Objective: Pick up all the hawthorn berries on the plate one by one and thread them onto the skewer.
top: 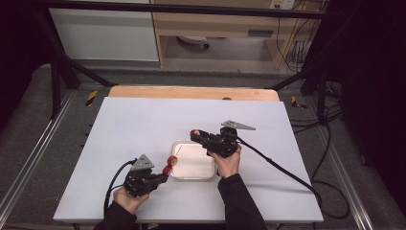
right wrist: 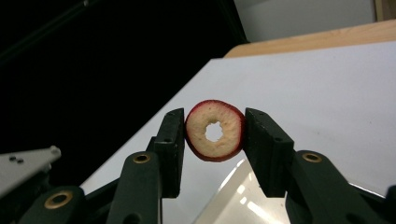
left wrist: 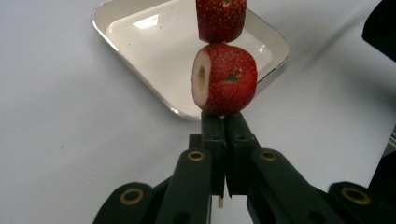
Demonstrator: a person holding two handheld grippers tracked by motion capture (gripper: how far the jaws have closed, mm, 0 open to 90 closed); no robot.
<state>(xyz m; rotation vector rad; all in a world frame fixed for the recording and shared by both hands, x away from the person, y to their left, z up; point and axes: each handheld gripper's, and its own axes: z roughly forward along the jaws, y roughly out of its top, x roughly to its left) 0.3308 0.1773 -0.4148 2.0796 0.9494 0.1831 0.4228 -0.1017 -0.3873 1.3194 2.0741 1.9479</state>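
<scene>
High view: a fixed camera above the near edge looks forward and down over the whole white rectangular table (top: 143,129), from far off, with floor and a wooden shelf unit (top: 215,24) beyond. Left gripper view: a camera on the left gripper (left wrist: 223,122) looks along its black jaws from close range, slightly downward, toward the shallow white square tray (left wrist: 140,77) and two red hollowed fruit pieces on a thin wooden skewer (left wrist: 224,79). Right gripper view: a camera on the right gripper (right wrist: 215,133) looks along its jaws, nearly level, across the table's far corner, past a red-skinned ring-shaped fruit slice (right wrist: 215,130). All three views share tray and tabletop.
</scene>
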